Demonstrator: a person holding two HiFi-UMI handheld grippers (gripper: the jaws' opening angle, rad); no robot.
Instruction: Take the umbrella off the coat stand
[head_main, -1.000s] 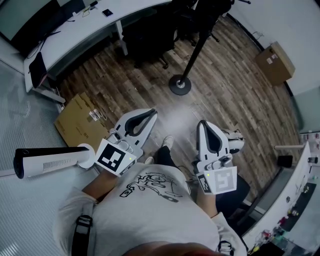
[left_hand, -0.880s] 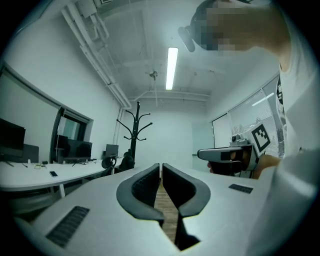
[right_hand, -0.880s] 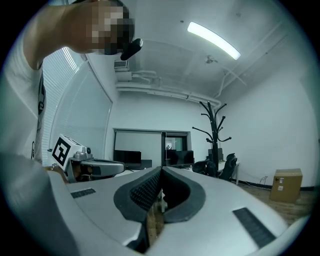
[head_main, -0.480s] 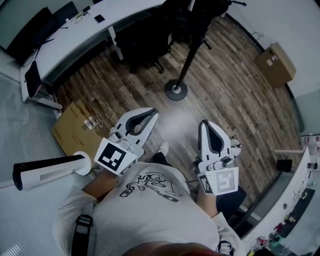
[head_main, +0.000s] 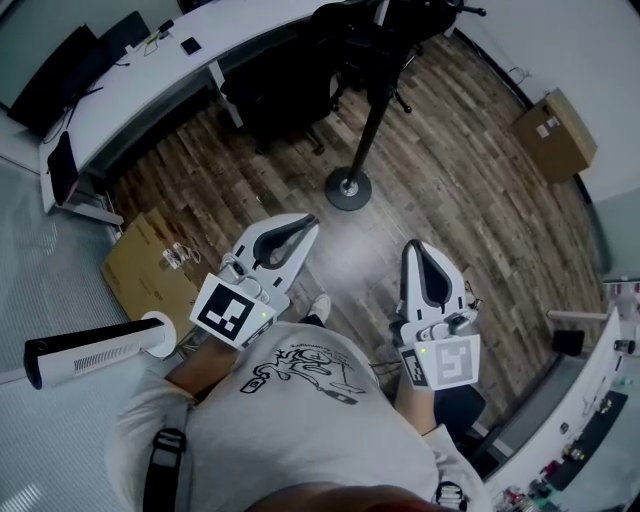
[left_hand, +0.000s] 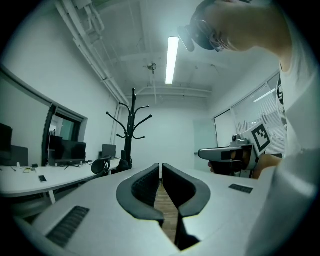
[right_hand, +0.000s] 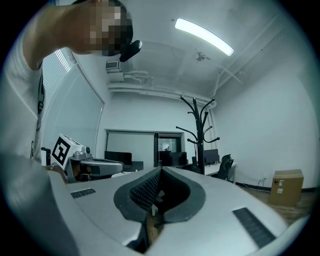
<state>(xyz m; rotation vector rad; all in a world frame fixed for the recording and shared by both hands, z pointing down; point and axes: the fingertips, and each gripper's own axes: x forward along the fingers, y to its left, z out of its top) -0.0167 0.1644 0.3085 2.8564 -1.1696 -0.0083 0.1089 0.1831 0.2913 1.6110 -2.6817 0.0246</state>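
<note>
A black coat stand rises from a round base on the wood floor ahead of me. In the left gripper view the coat stand shows bare upper hooks; a dark shape sits low by its pole, and I cannot tell whether it is the umbrella. The right gripper view also has the coat stand, to the right of its jaws. My left gripper and right gripper are held level, side by side, both shut and empty, well short of the stand.
A long white desk with monitors runs at the back left, with black office chairs beside it. A flattened cardboard box and a white tower appliance lie at my left. A closed cardboard box stands at the right wall.
The coat stand's base has drifted lower in the head view and nearer to me, as have the desk and chairs. Both grippers stay shut and keep the same pose.
</note>
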